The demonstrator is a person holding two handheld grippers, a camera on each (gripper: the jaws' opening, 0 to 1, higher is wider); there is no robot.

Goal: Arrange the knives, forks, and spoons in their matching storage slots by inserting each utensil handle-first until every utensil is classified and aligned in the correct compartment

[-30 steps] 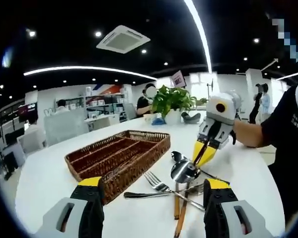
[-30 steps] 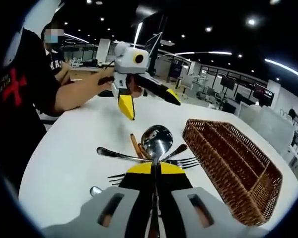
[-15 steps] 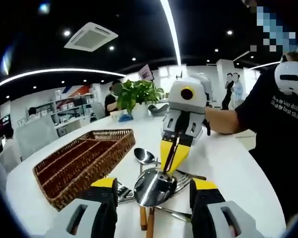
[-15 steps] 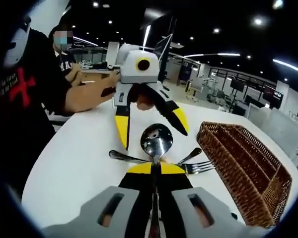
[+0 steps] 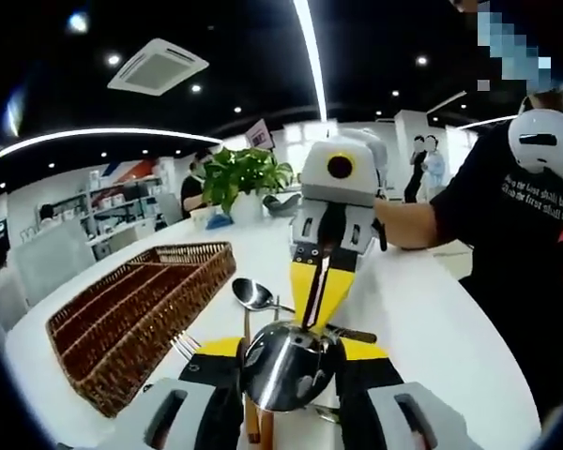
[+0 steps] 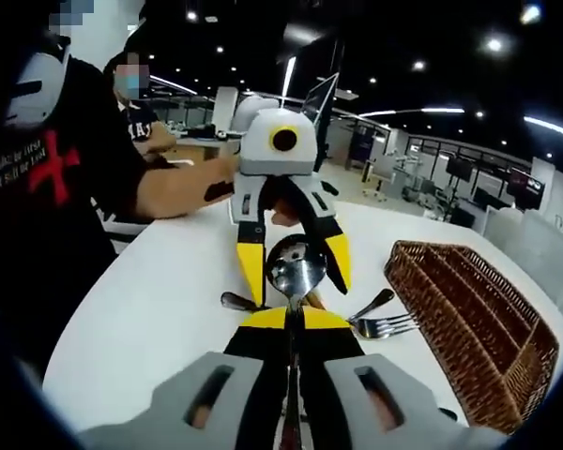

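While yellow-tipped jaws straddle it, round polished spoon (image 5: pixel 286 364) gleams.

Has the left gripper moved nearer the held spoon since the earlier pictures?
Yes. In the right gripper view the left gripper now straddles the spoon, having closed in across the table.

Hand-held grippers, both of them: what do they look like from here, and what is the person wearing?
Each hand-held gripper, left and right, has a pale grey body and black jaws tipped in yellow. The person's T-shirt is black and short-sleeved, with white lettering in the left gripper view and a red mark in the right gripper view.
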